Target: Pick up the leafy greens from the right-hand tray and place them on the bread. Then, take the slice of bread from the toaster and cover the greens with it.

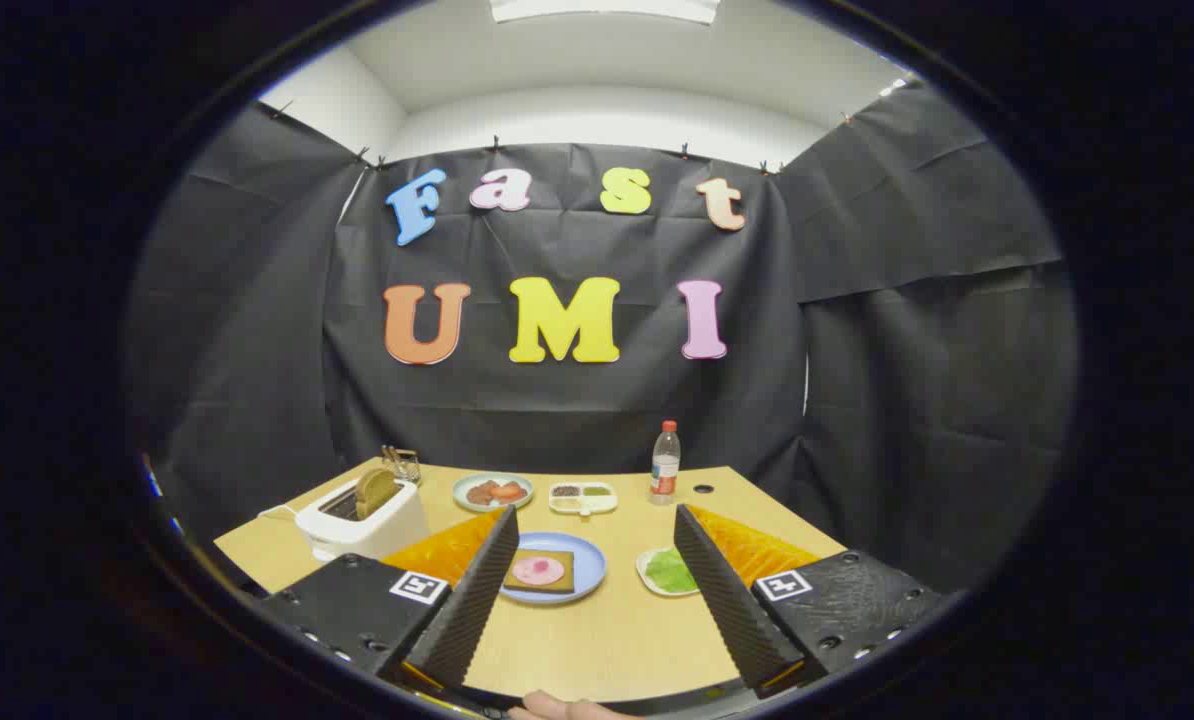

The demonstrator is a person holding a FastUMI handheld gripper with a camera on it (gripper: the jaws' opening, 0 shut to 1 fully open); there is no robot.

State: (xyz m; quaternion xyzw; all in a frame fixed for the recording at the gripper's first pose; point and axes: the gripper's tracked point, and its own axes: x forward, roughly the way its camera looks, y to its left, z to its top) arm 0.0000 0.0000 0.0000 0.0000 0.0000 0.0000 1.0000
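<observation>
Leafy greens are lying on a small white tray on the right part of the wooden table, just ahead of my right finger, whose tip is covering the tray's right side. I am judging them light, soft and floppy, likely to crumple or slide, so I am planning to pinch them across the middle where the leaf bunches, not at a thin edge.

I am holding the gripper wide apart and empty, well above the tabletop. Between the fingers sits the blue plate carrying the bread with a pink slice on top; plate and tray are near each other but apart.

Off to the left, beyond my left finger, the white toaster is standing with the second slice of bread sticking up from its slot. Farther back I am seeing a plate of food, a small divided dish and a bottle.

The near stretch of table is bare, giving me open room to come down on the tray. The table's right edge is running near the tray, so I am minding not to push it that way.
</observation>
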